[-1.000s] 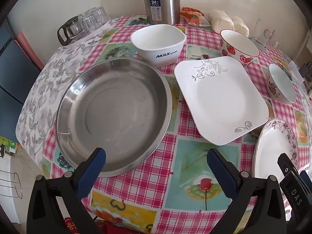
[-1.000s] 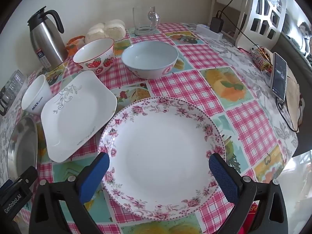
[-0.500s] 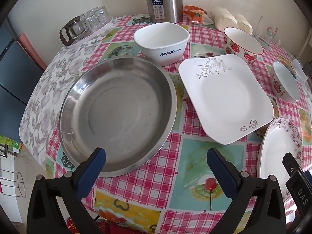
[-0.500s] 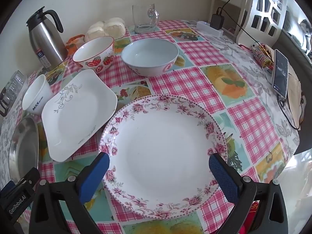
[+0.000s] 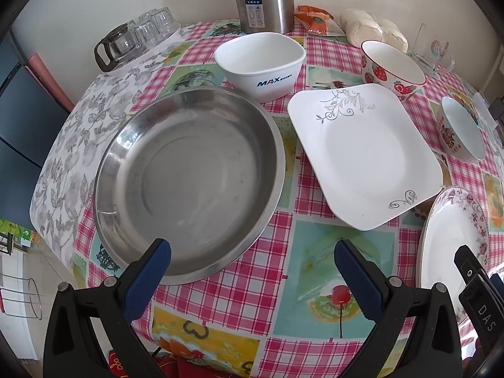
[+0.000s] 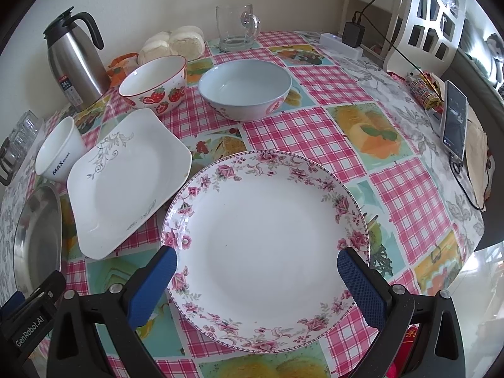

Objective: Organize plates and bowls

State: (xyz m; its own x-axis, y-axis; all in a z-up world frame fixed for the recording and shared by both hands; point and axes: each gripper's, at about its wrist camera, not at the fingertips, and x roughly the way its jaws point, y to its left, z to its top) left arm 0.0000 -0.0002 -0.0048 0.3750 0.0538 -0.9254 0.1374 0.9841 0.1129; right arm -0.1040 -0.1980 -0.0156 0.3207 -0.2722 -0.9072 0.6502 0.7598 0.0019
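Ahead of the left gripper, whose jaws are hanging spread and empty, a shiny steel pan is lying just beyond the left finger, with a glossy square plate sitting forward and to the right, beside a white bowl. Under the right gripper, also gaping wide and holding nothing, a round flowered plate is lying flat on the checked tablecloth, its near rim sitting between the fingers, making this hand the nearer one, likely.
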